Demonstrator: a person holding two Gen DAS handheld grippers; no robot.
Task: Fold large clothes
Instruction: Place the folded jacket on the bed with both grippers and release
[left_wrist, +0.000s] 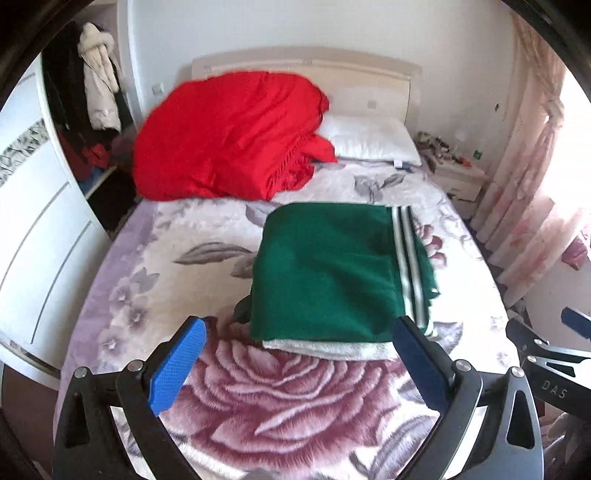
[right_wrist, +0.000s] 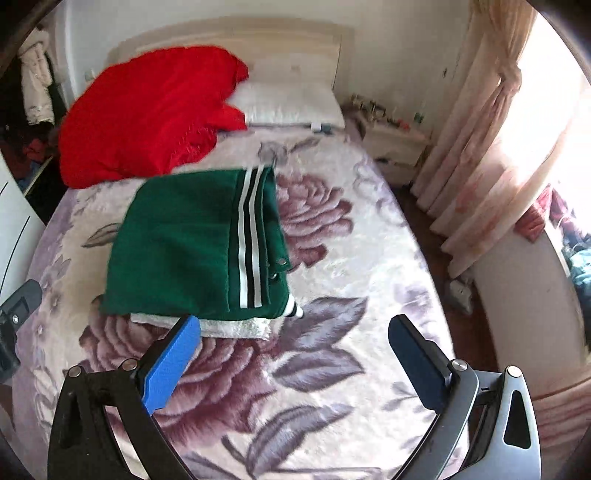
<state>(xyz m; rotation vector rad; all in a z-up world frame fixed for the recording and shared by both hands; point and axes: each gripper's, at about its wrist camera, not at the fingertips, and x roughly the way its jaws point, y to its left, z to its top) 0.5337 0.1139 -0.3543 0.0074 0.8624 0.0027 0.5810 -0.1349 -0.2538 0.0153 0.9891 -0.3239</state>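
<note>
Snaps on green jacket (right_wrist: 192, 240) — right view only.

The left gripper (left_wrist: 299, 354) hangs over the bed (left_wrist: 155, 258) with its blue fingers (left_wrist: 177, 365) spread wide and empty. Beyond them lies a folded green garment (left_wrist: 328, 266), white-striped along its right edge. A red heap (left_wrist: 229, 136) sits near the pillow (left_wrist: 373, 140).

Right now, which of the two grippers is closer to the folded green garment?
Left. The left gripper hangs open right at the green garment's near edge, roughly centred on it. The right gripper hangs open off its near right corner, over bare blanket.
</note>
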